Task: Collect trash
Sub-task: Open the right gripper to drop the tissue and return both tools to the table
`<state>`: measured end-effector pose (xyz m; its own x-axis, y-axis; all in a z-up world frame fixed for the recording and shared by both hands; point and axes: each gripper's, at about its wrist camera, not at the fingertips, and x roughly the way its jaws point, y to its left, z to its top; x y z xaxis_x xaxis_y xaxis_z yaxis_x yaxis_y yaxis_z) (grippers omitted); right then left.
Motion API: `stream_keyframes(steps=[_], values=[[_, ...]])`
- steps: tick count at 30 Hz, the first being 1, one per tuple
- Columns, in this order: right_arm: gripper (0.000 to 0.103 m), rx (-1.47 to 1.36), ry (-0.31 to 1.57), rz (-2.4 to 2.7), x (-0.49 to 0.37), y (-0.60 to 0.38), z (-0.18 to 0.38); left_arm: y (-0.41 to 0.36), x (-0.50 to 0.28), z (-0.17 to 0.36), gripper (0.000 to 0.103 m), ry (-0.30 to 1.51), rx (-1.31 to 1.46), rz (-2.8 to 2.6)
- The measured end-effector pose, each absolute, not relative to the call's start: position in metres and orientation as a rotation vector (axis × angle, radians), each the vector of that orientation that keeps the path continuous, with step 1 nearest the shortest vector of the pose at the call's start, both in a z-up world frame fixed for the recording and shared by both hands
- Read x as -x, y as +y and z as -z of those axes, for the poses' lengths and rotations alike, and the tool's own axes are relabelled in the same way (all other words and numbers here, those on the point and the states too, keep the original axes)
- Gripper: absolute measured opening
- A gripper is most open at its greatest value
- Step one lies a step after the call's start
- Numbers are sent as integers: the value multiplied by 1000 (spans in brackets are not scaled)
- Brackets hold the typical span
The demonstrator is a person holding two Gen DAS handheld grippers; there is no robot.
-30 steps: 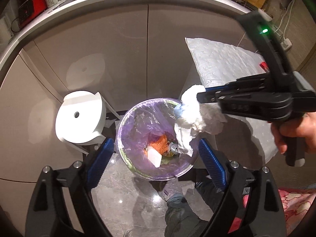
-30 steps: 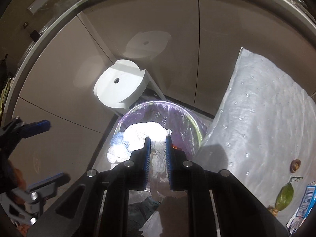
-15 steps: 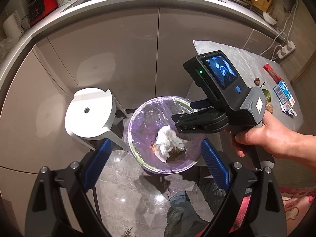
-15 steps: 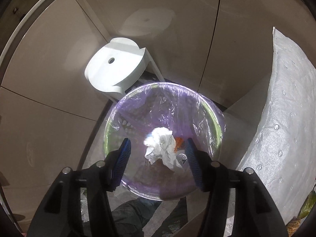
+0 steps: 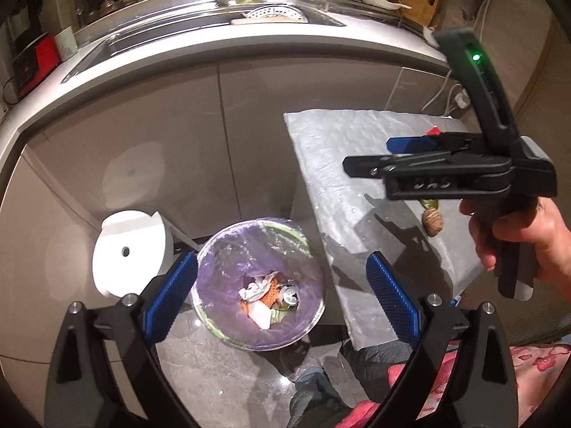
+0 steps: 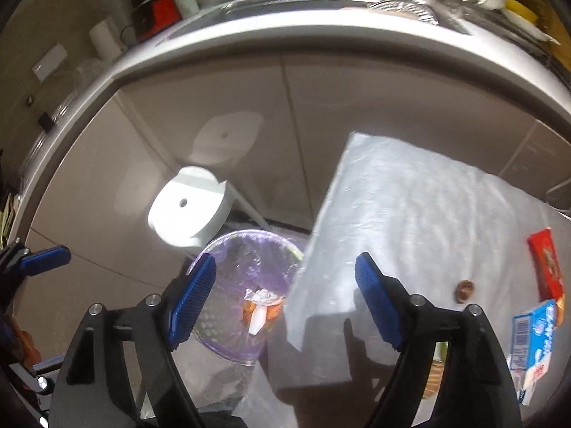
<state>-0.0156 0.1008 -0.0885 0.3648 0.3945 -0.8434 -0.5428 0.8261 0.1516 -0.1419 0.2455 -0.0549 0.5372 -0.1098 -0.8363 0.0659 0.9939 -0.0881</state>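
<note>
On the floor stands the bin (image 5: 228, 249) (image 6: 228, 260), lined with a purple bag. A crumpled white tissue (image 5: 254, 288) (image 6: 263, 296) lies inside it on orange and other scraps. High above the bin, my left gripper (image 5: 282, 299) has its jaws opening wide, with nothing between them. My right gripper (image 6: 285, 301) (image 5: 374, 155) is held by a hand (image 5: 517, 235) over the table corner, jaws opening and empty. On the foil-covered table (image 5: 339, 149) (image 6: 410, 196) lie a red wrapper (image 6: 546, 267), a blue-white carton (image 6: 531, 339) and a brown scrap (image 5: 432, 219) (image 6: 464, 289).
A white round stool (image 5: 128, 249) (image 6: 189, 207) stands left of the bin against beige cabinet doors. The curved counter edge (image 5: 249, 42) with a sink and dishes runs above. The person's legs and a pink patterned cloth (image 5: 528, 360) are at the bottom.
The right gripper opened and dropped the white tissue into the bin, then rose and swung right over the table. The left gripper lifted away from the bin.
</note>
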Motion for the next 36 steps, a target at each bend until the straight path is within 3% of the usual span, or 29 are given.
stream_keyframes(steps=[7, 16, 33, 35, 36], values=[[86, 34, 963, -356, 8, -29, 38, 168, 111, 58, 92, 985, -7, 296], [86, -33, 980, -128, 18, -155, 42, 65, 77, 93, 92, 1084, -23, 442], [86, -41, 1029, -97, 8, -242, 51, -15, 43, 149, 92, 1187, -54, 397], [86, -37, 1031, -103, 6, -246, 52, -18, 40, 155, 89, 1199, -43, 387], [86, -36, 1032, -109, 5, -248, 53, -19, 39, 158, 82, 1205, -37, 386]])
